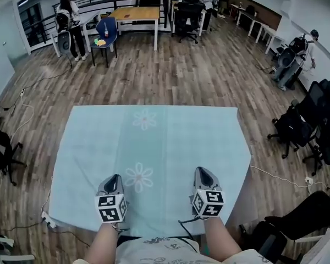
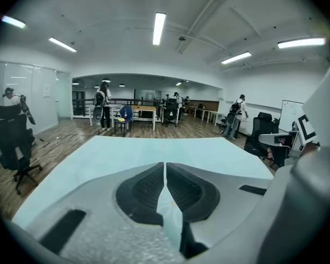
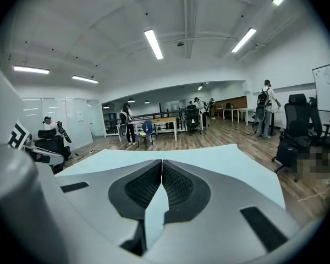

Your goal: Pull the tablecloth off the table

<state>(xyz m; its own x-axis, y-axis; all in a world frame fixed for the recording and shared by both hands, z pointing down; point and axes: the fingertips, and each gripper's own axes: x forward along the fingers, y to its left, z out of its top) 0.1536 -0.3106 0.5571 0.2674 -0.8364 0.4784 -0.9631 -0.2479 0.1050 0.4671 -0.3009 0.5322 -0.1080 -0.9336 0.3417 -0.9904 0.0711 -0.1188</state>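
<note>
Two closed tools, left tool (image 1: 116,176), right tool (image 1: 201,170), over tablecloth (image 1: 99,142)

- Tablecloth (image 1: 170,147): pale aqua, a slightly greener band down the middle, scattered white flowers (image 1: 139,177).
- Left gripper (image 1: 114,176) and right gripper (image 1: 202,169): grey shells, black ribbed pads (image 2: 146,188), black-and-white squares on the marker cubes (image 1: 111,208).
- Floor (image 1: 209,76): brown wood planks.
- Far chair (image 1: 106,32): blue.

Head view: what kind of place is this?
Likely an open-plan office or lab: desks, office chairs and people stand at the far end of a wide wood floor.
</note>
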